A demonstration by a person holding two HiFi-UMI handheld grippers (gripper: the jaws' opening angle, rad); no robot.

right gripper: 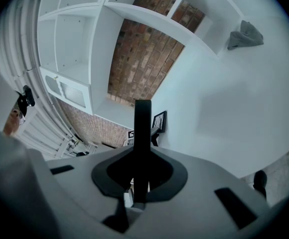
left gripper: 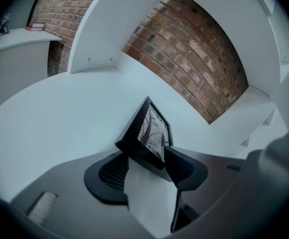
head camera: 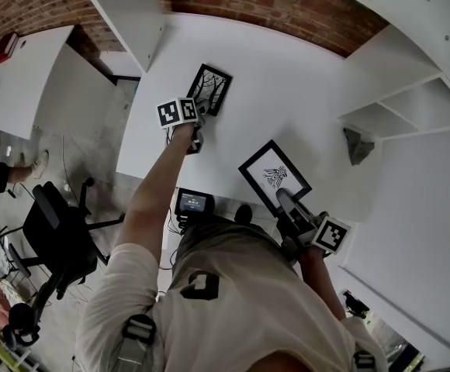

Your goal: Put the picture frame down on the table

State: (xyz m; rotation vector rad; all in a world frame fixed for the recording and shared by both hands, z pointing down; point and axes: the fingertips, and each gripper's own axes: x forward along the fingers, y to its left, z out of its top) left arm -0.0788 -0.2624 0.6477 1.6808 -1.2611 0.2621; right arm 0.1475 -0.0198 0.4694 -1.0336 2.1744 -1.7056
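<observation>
While sizing things up from overhead, worth counting two frames, not one. Out toward the far edge of the surface (head camera: 295,91), left of middle: the tree frame (head camera: 210,88), down and resting there. Seen from the left tool (left gripper: 147,162), leaning back rather than lying flat, though hard to swear to. Jaws of that tool spread wide either side of the frame's near bottom corner, no squeeze visible. Reads as let go, with one jaw maybe brushing the edge, too close to call. So, by the look of it, set-down done on this side, bar the exit.

Down by the near edge, right of middle: the other frame (head camera: 274,174), pinched by its near corner in the right tool (right gripper: 141,176), jaws closed hard on the thin dark edge. Touching the surface or hovering just above it? Cannot tell from any view.

Next up, most likely: pulling the left tool straight back along its own line, jaws kept wide, no sideways drift, no knock on that corner. Easy to topple or skid a leaning frame. After that, lowering the other frame until settled, then opening up.
</observation>
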